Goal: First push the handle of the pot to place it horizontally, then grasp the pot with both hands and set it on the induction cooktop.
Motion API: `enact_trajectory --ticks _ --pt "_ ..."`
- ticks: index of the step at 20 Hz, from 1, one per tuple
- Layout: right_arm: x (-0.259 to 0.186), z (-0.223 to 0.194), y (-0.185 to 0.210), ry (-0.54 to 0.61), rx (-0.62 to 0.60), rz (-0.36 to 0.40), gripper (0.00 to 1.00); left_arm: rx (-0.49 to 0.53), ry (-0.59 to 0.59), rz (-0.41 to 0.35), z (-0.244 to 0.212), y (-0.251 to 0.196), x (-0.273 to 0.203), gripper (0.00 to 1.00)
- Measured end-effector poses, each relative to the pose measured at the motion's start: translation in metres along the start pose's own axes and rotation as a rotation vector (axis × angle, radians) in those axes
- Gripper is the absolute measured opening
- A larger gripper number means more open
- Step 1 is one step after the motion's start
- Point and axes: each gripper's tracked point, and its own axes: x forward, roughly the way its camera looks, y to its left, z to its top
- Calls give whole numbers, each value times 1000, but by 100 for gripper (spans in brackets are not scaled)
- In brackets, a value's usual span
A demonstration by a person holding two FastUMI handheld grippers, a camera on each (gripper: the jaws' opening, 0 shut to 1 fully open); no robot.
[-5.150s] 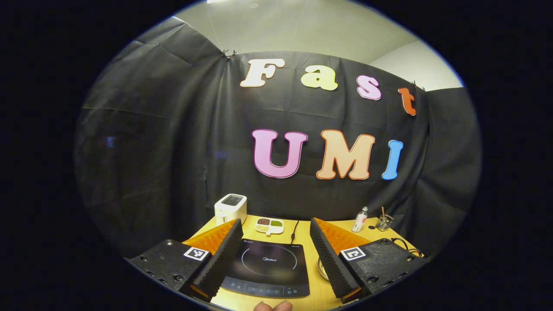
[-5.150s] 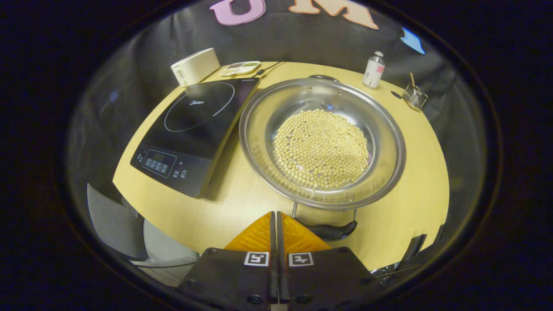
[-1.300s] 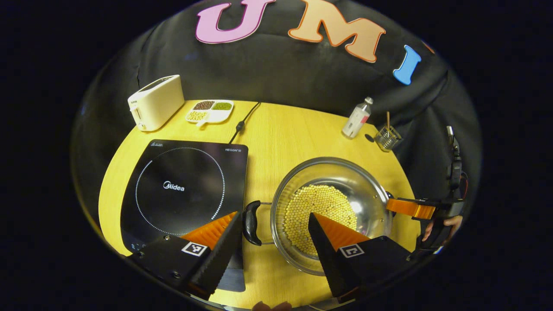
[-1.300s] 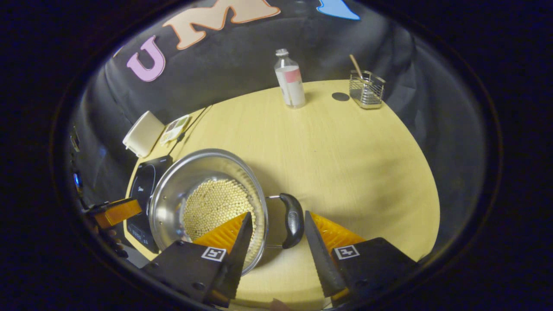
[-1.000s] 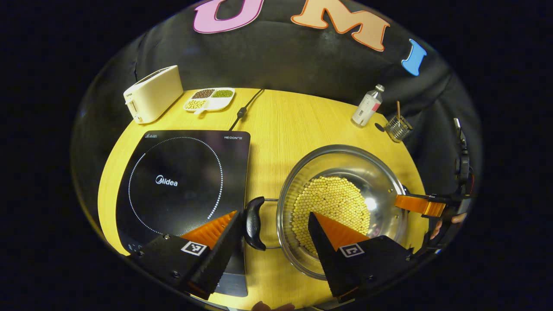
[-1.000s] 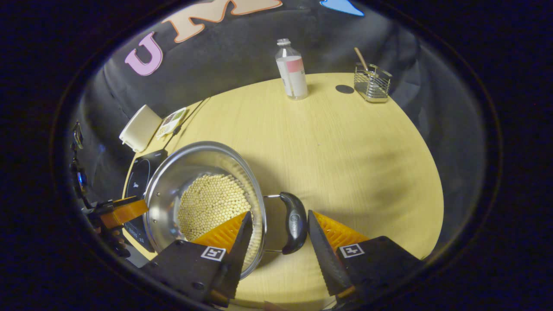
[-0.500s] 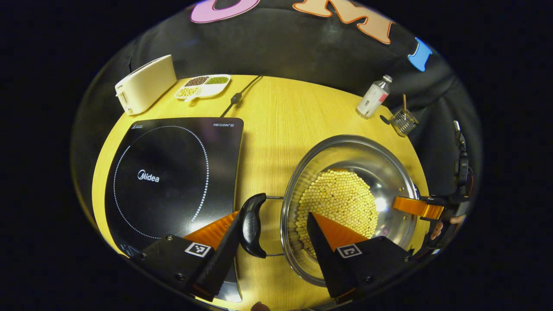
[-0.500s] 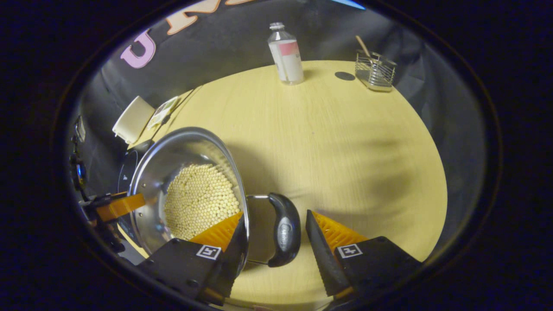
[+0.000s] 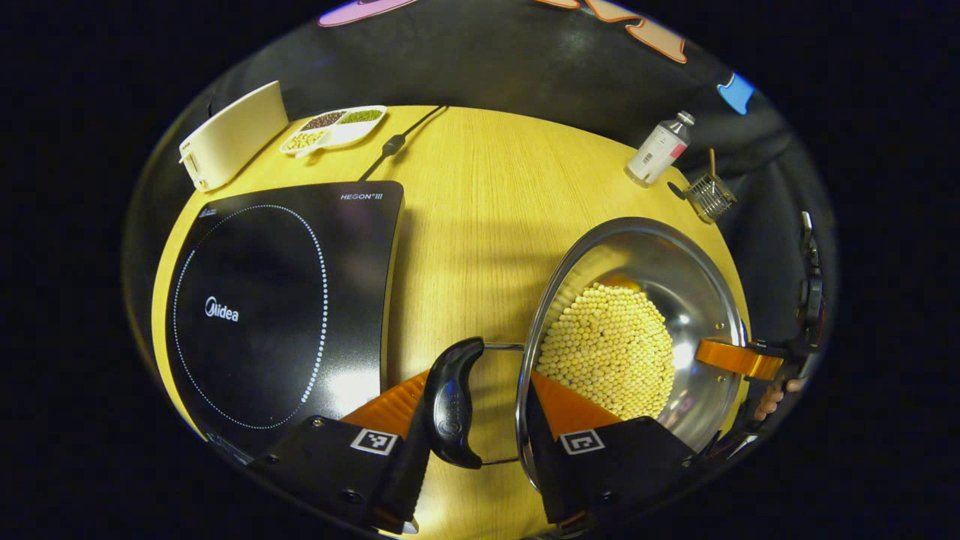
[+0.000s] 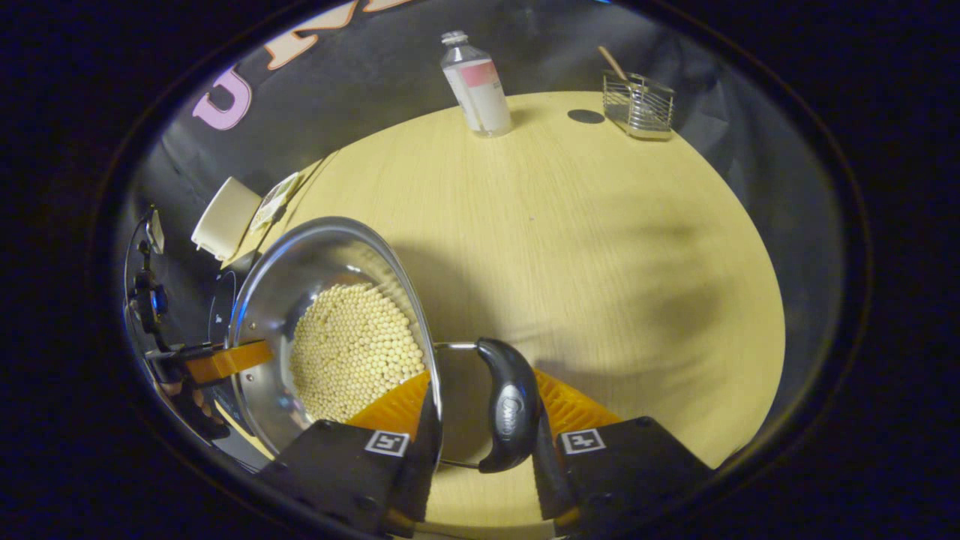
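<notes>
A steel pot (image 9: pixel 637 247) of pale beans (image 9: pixel 607 345) stands on the table to the right of the black induction cooktop (image 9: pixel 262 285). Its two black handles point left and right. My left gripper (image 9: pixel 478 377) has closed over the near handle (image 9: pixel 450 405), one finger against the handle's outer side and the other just inside the rim. My right gripper (image 10: pixel 484 373) holds the opposite handle (image 10: pixel 510 405) the same way, across the pot (image 10: pixel 315 255). That right gripper (image 9: pixel 739 360) also appears at the pot's far rim in the left gripper view, with a hand (image 9: pixel 776 394) behind it.
On the yellow table (image 9: pixel 480 195), a white toaster (image 9: pixel 229 135) and a divided dish (image 9: pixel 334 127) stand behind the cooktop, whose cord (image 9: pixel 390 146) runs to the back. A bottle (image 9: pixel 660 146) and a wire basket (image 9: pixel 709 196) sit at the back right.
Both grippers came down and forward onto the pot's handles. Their fingers narrowed from wide open until they met handle and rim. The pot has stayed on the table.
</notes>
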Motion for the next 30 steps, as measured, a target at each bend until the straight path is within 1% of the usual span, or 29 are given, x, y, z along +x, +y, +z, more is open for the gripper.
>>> enact_trajectory --ticks 3,4,5,6,7,12,13,14,15,16,17,19,21,26,28,30 --pt "-3 1 2 12 23 12 46 -16 20 -6 -2 0 -2 61" --pt "-6 0 2 10 24 14 46 -18 21 -8 -2 -1 -4 58" --pt "-8 0 2 8 20 12 51 -19 26 -11 -3 -1 -6 57" --pt "-12 -1 4 7 19 13 45 -20 22 -11 -4 -1 -9 59" --pt "-15 0 6 3 20 15 45 -21 19 -10 -3 0 -13 57" --pt "-32 3 29 -24 22 48 45 -18 -18 10 4 11 -45 56" --pt "-35 5 36 -30 22 56 44 -13 -27 16 6 15 -54 58" --pt "-40 3 43 -35 22 63 44 -10 -39 21 10 19 -62 56" --pt "-44 4 51 -38 21 70 44 -10 -45 26 11 25 -70 56" --pt "-47 5 59 -42 18 75 44 -12 -53 30 13 31 -76 58" --pt "-50 6 68 -46 12 79 44 -12 -60 31 15 37 -82 56" --pt "-55 7 84 -51 7 78 44 -18 -66 27 17 50 -91 58" --pt "-58 9 102 -62 -5 73 44 -19 -73 16 21 65 -98 56" --pt "-58 3 157 -65 1 50 44 -12 -82 -7 33 117 -110 56" --pt "-55 -2 181 -57 9 44 44 -10 -79 -13 35 141 -112 54" --pt "-49 -7 206 -53 1 35 44 -13 -76 -20 36 166 -112 56"
